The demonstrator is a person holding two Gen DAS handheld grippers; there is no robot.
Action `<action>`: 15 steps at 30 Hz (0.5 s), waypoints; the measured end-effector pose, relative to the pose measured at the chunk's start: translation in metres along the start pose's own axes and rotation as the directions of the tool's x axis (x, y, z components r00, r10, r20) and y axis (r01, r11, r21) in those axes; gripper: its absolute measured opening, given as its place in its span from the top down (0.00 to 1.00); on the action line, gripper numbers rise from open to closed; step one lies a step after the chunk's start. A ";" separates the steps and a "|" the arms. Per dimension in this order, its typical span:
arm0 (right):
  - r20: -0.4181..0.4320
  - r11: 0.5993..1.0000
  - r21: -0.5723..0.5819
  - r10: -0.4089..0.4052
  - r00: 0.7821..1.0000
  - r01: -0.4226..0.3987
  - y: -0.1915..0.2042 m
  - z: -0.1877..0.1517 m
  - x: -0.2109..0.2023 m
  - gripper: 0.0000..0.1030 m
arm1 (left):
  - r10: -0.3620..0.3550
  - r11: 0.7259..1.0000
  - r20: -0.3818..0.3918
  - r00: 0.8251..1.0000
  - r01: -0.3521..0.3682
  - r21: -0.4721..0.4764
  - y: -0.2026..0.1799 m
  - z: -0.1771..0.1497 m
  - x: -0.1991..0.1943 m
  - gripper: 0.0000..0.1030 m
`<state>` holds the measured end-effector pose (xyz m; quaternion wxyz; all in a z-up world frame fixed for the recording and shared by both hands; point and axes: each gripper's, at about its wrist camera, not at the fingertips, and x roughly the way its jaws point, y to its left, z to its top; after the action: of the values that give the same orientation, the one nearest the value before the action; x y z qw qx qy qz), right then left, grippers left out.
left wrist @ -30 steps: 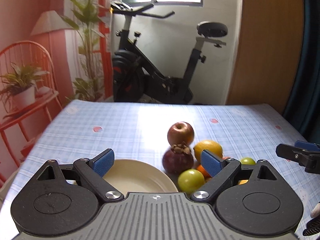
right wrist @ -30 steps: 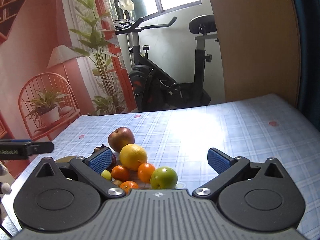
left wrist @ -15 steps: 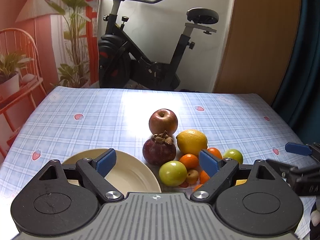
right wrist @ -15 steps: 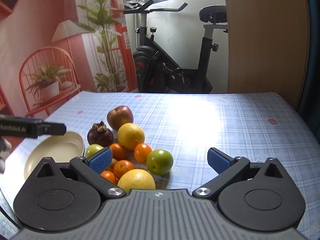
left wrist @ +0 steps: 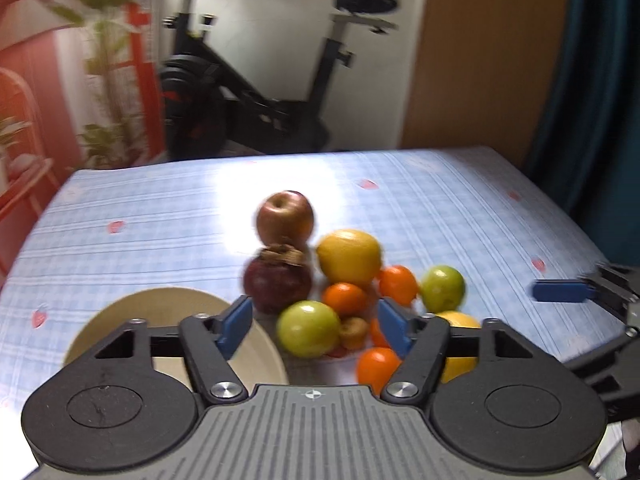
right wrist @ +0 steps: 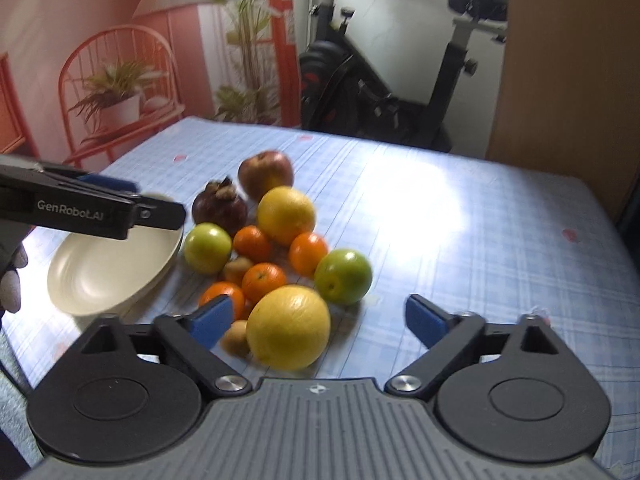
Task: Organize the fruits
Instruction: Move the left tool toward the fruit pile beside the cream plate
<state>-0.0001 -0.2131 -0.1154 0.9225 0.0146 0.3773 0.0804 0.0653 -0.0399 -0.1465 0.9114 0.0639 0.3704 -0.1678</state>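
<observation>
Both grippers, left gripper (left wrist: 314, 322) and right gripper (right wrist: 316, 322), are dipping toward the fruit pile (right wrist: 276, 248) beside the plate (right wrist: 108, 276) on the bench, fingers narrowing but empty, nearing round, firm, roll-prone fruit best pinched across the middle.

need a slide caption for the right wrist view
Right gripper, fingers open, hovers over a yellow citrus in the fruit pile beside a cream plate.

your left claw (left wrist: 314, 326) hides part of the plate (left wrist: 132, 300) and the near yellow fruit (left wrist: 460, 364), lower frame; exercise bike (left wrist: 256, 92) blurred.
</observation>
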 end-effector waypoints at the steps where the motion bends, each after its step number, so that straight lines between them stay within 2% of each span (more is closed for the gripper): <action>1: -0.015 1.000 0.005 0.015 1.000 -0.015 -0.002 -0.001 0.003 0.25 | -0.015 1.000 -0.004 1.000 0.015 0.023 -0.004 -0.001 0.003 0.40; 5: -0.067 0.998 0.000 0.067 0.996 -0.067 -0.002 -0.006 0.007 0.37 | -0.076 0.992 -0.020 0.997 0.077 0.098 -0.021 -0.003 0.012 0.55; 8: -0.088 0.996 -0.011 0.084 0.993 -0.085 -0.001 -0.008 0.010 0.38 | -0.122 0.987 -0.040 0.992 0.125 0.099 -0.027 -0.003 0.021 0.56; 12: -0.104 0.994 -0.021 0.100 0.989 -0.103 0.001 -0.009 0.015 0.38 | -0.202 0.977 -0.082 0.976 0.207 0.056 -0.030 -0.001 0.034 0.57; 15: -0.110 0.993 -0.013 0.117 0.987 -0.119 0.000 -0.009 0.019 0.40 | -0.238 0.970 -0.115 0.964 0.242 0.022 -0.034 -0.002 0.042 0.57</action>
<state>0.0071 -0.2107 -0.1352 0.8942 0.0234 0.4249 0.1392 0.0802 -0.0818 -0.1770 0.8610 0.0442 0.4224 -0.2799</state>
